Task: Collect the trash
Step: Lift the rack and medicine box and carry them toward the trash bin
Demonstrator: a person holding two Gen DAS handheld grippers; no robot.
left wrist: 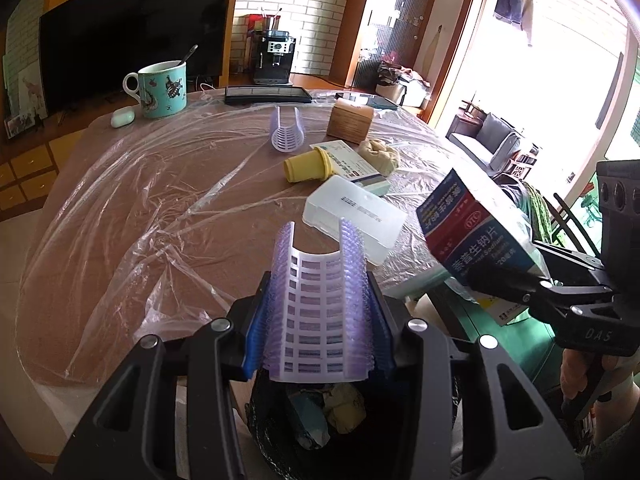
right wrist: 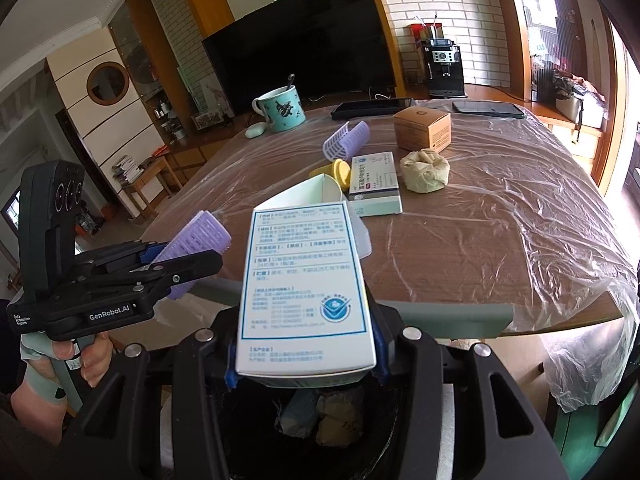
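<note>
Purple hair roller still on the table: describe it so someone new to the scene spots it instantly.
Start at the brown table under clear plastic sheeting, far side, near the teal patterned mug with a spoon. The loose purple half-cylinder plastic hair roller with a white slotted grid sits between that mug and the brown cardboard cube box, behind the yellow plastic cap. It alone there is purple and slotted.

Two purple hair rollers point(left wrist: 318, 312), three medicine boxes point(right wrist: 306, 280), one mug point(left wrist: 162, 90).
</note>
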